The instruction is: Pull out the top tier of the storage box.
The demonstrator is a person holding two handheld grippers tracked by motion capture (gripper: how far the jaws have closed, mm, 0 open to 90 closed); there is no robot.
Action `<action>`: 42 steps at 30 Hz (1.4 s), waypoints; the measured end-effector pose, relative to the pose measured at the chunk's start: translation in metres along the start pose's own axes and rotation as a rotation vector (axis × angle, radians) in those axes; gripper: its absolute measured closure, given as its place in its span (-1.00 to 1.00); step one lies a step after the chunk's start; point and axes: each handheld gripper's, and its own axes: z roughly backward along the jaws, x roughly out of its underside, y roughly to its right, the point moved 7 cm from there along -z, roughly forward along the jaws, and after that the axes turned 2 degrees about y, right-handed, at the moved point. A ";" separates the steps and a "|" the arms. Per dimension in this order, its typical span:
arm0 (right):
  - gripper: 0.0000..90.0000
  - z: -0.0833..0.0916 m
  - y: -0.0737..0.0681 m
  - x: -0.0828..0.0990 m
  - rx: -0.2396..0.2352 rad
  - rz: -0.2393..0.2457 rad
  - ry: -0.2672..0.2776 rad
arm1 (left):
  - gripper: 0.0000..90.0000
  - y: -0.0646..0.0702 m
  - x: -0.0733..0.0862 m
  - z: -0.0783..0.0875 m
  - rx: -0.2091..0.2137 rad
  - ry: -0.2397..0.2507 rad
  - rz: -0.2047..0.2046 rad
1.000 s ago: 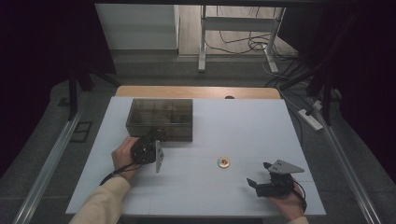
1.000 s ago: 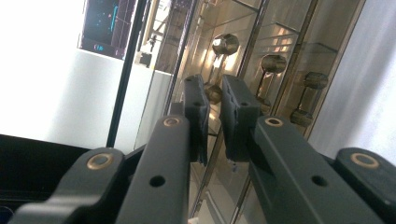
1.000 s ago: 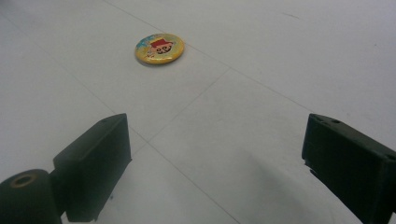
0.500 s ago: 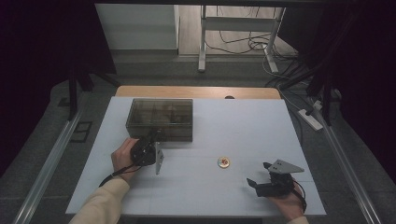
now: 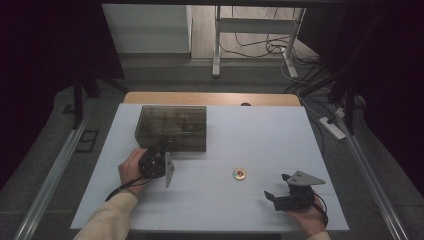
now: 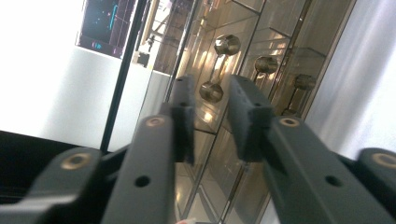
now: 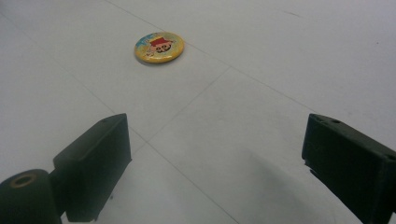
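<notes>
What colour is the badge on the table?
Yellow badge with a red and blue picture, best in the right gripper view.

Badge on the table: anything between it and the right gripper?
Nothing visible. The badge lies alone on bare white table, ahead of the right gripper, whose jaws stand wide apart. The clear box sits well off that line.

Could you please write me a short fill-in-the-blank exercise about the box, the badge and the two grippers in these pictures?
1. The left gripper is at the near side of the smoky transparent ____.
2. The round yellow badge lies flat on the white ____.
3. The right gripper has its jaws wide ____, with nothing between them.
4. The badge lies apart from the box, nearer the ____ gripper.

Missing words: box; table; open; right
</notes>
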 end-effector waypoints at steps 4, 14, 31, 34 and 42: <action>-0.83 0.000 0.000 0.000 0.000 0.000 0.000 | 0.39 0.001 -0.003 0.005 0.031 0.012 0.049; -0.83 0.000 0.000 0.000 0.001 -0.002 0.003 | 0.01 0.009 -0.009 0.032 0.227 0.073 0.281; -0.83 0.000 0.000 -0.002 0.001 0.000 0.012 | -0.19 0.013 -0.008 0.036 0.428 0.073 0.494; -0.83 0.000 0.000 -0.002 0.001 0.003 0.011 | -0.21 0.013 -0.008 0.037 0.458 0.076 0.532; -0.83 0.000 -0.002 -0.003 -0.001 0.006 0.014 | -0.28 0.016 -0.004 0.044 0.561 0.047 0.642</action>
